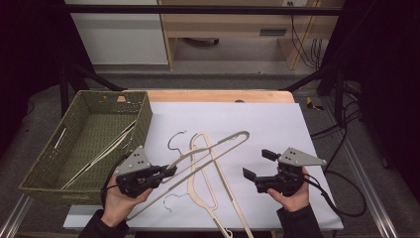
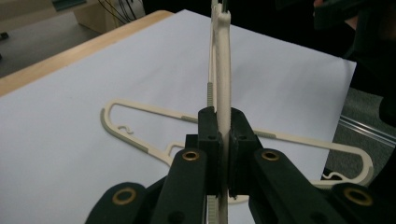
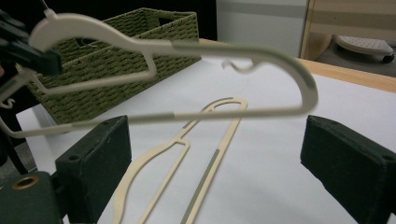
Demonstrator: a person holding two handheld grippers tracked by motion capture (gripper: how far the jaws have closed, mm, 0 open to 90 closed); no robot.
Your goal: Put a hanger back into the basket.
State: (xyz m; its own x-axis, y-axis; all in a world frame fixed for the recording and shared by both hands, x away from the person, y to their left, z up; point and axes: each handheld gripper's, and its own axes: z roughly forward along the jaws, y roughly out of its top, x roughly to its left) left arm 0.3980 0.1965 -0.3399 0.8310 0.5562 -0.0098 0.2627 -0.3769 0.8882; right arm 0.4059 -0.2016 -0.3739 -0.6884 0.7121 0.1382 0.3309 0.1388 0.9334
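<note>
White paper is covering the bench beside the wicker basket point(image 1: 89, 134). Left tongs point(image 1: 167, 172) are clamping a cream hanger point(image 1: 218, 146), its long axis pointing away from the basket; right tongs point(image 1: 257, 166) are gaping empty.

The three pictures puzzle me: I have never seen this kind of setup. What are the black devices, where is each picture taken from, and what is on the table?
A person sits at a table and holds a hand-operated clamp in each hand. The high view looks down from above; the other two come from small cameras riding on each clamp, looking along its black jaws.

The left tool is shut on a cream hanger, lifted off the surface. In the left gripper view the jaws squeeze its thin edge. The right tool is open and holds nothing.

A second hanger lies flat on the white sheet. At the left stands a green woven basket with more hangers inside.
</note>
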